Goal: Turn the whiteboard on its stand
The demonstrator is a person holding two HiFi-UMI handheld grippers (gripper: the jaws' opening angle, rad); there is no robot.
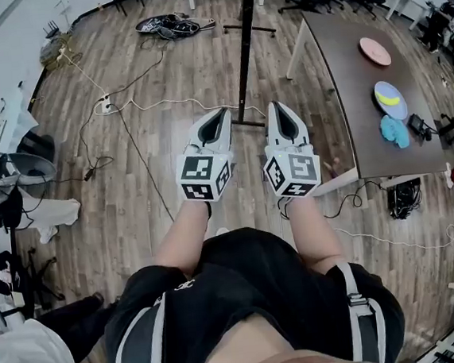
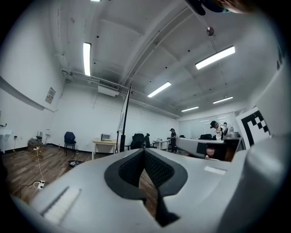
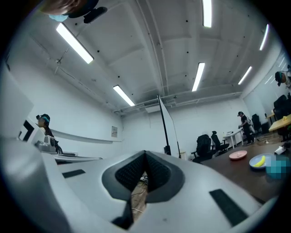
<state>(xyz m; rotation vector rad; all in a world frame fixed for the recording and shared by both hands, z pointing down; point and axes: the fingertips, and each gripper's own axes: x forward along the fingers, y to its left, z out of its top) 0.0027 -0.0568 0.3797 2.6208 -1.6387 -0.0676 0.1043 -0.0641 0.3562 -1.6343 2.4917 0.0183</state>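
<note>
Facing whiteboard [image 1: 245, 51] edge-on | left gripper [image 1: 220, 113] closed, empty | right gripper [image 1: 276, 106] closed, empty | wall notice [image 3: 114, 132] unreadable

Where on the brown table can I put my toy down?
The table is bare along its left side in the head view. Its right side is crowded: pink plate, blue plate, teal cloth.

Wood-plank floor [image 1: 200, 67] with loose cables [image 1: 155, 103], dark table [image 1: 344, 70], white walls [image 2: 82, 123], ceiling strip lights [image 2: 87, 58].

Overhead downward; two low level views
</note>
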